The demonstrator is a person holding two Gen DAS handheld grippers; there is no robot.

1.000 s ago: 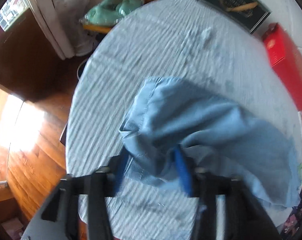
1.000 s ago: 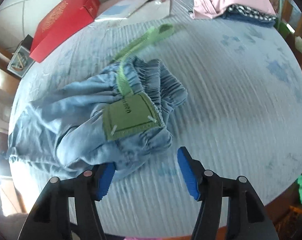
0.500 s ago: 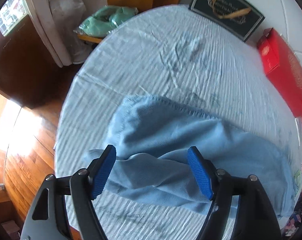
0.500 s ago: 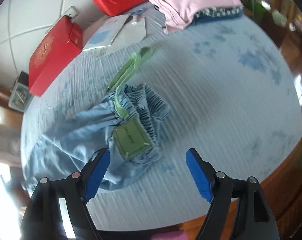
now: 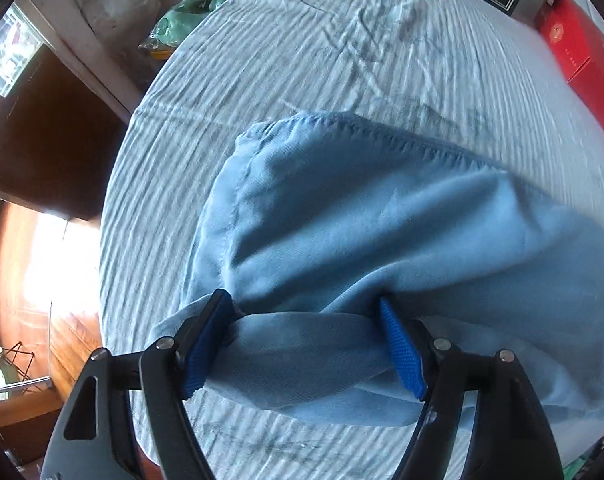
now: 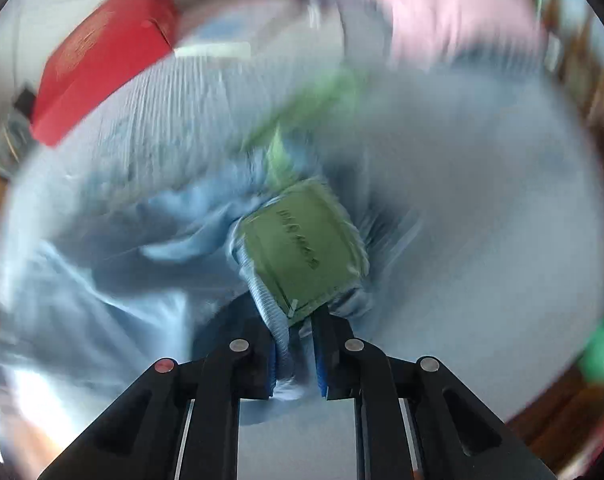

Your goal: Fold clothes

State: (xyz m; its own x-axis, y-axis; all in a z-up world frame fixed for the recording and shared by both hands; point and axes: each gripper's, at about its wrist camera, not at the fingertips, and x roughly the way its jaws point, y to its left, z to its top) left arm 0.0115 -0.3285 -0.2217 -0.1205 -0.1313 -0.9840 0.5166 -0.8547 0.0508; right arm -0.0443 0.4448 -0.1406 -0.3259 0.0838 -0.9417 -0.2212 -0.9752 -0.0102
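1. So the job was at its start: the blue pants [image 5: 381, 232] lay bunched up on the desk [image 5: 302, 60], and no neat fold showed yet.
2. The right gripper [image 6: 298, 352] had just been closing, and its jaws were pinched tight on the stretchy waist of the pants, right under the green patch [image 6: 302, 248].
3. That patch sat just ahead of the right gripper, and a green strap [image 6: 302, 108] trailed farther ahead, though that view was very blurry.
4. The left gripper [image 5: 302, 344] pointed down at the other end of the pants, with its jaws set wide apart.
5. A thick roll of blue cloth lay between the left gripper's blue pads [image 5: 206, 348]. The roll reached both pads, but I think it was not squeezed yet.
6. A red box [image 5: 581, 60] sat far ahead and to the right of the left gripper, at the desk's edge.
7. Next, I think the left gripper needed to close on that roll of cloth.
8. Then both grippers would likely need to lift and pull apart, so the pants could stretch out flat before any fold.
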